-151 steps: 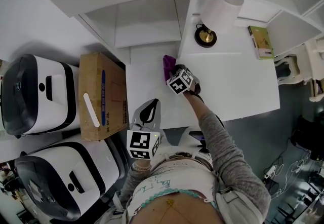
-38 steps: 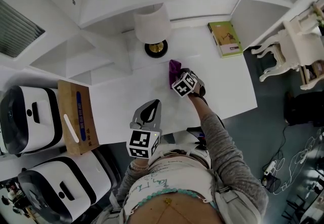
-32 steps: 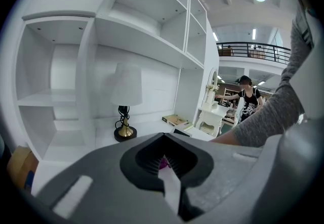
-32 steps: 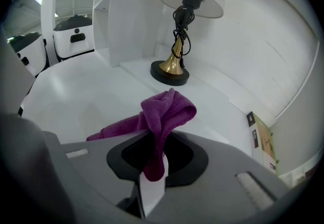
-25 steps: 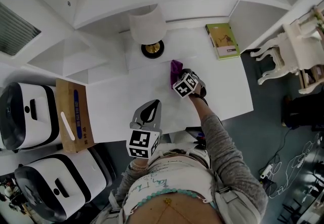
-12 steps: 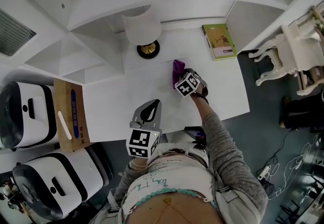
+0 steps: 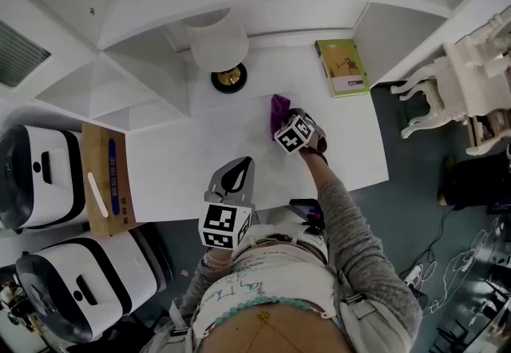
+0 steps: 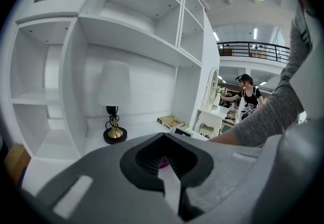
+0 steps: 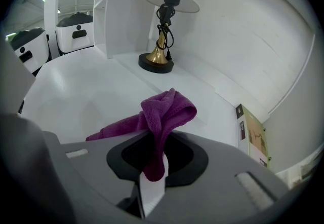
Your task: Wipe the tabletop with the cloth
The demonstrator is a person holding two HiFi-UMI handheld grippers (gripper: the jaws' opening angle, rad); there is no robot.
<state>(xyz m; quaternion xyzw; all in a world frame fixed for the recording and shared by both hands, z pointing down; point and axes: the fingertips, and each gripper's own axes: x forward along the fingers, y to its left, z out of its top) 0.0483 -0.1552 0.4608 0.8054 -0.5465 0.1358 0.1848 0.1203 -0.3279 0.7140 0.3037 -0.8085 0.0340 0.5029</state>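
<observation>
Pinching cloth, right gripper outstretched

A lamp — white shade, brass base — stands at the back, a green book lying flat to its right. Off left, a cardboard box sits beside 2 white-and-black machines; a white chair stands far right.
</observation>
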